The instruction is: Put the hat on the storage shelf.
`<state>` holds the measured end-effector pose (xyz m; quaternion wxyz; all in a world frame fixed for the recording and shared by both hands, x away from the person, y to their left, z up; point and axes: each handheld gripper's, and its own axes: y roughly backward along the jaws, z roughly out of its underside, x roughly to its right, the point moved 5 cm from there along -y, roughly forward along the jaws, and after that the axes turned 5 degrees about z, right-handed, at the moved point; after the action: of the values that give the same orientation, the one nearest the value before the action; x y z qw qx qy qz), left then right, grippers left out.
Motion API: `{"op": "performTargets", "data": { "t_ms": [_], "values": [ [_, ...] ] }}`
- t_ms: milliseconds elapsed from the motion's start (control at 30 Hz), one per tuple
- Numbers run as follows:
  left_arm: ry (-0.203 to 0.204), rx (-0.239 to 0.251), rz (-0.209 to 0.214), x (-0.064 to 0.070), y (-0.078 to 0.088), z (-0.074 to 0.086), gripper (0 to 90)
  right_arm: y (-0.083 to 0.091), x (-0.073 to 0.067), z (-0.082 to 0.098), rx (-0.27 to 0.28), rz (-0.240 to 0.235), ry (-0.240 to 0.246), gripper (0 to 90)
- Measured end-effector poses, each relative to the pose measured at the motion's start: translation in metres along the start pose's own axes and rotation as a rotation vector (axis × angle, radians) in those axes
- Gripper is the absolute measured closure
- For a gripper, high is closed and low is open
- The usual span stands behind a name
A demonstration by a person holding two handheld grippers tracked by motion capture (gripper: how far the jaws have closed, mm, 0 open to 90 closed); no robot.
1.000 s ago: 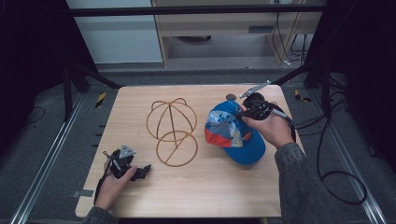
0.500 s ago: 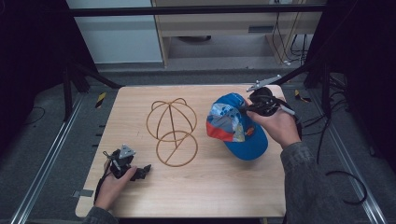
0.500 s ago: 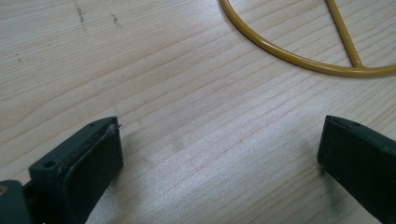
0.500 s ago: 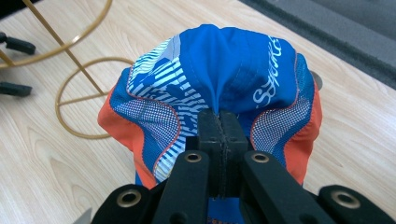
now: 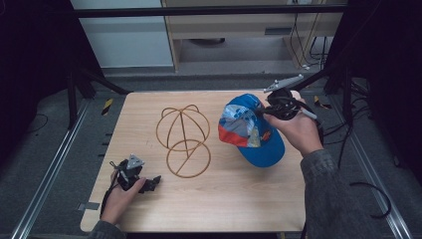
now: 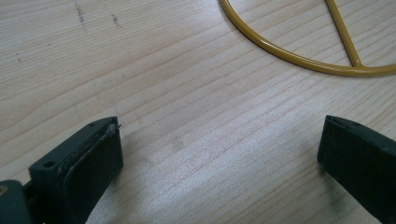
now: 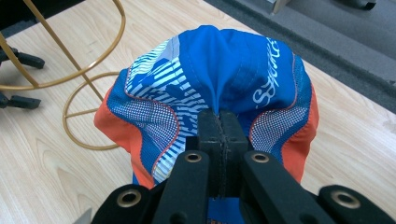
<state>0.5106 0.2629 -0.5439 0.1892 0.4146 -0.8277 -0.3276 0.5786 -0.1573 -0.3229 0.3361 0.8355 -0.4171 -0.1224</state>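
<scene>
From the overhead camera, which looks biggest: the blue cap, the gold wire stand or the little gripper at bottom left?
1. Gold wire stand, about matched by
2. blue cap; too close to rank firmly, and the cap is lifted nearer the camera.
3. Left gripper, clearly smallest.

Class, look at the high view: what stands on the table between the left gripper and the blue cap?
In the high view, the gold wire hat stand stands between the left gripper and the blue cap.

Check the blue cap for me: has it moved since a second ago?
Yes. The blue cap, pinched in the right gripper, has been lifted and sits higher in the high view, its far edge closer to the table's back edge; the wire stand stayed put.
</scene>
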Motion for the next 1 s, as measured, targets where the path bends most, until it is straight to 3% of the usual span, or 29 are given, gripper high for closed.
{"op": "performTargets", "data": {
  "t_ms": [567, 1000],
  "values": [
    [0.002, 0.002, 0.0, 0.0, 0.0, 0.0, 0.0, 0.021, -0.009, -0.017, 0.078, -0.003, 0.007, 90.0],
    [0.003, 0.002, 0.0, 0.0, 0.0, 0.0, 0.0, 0.034, -0.02, -0.041, 0.119, -0.006, 0.035, 90.0]
  ]
}}
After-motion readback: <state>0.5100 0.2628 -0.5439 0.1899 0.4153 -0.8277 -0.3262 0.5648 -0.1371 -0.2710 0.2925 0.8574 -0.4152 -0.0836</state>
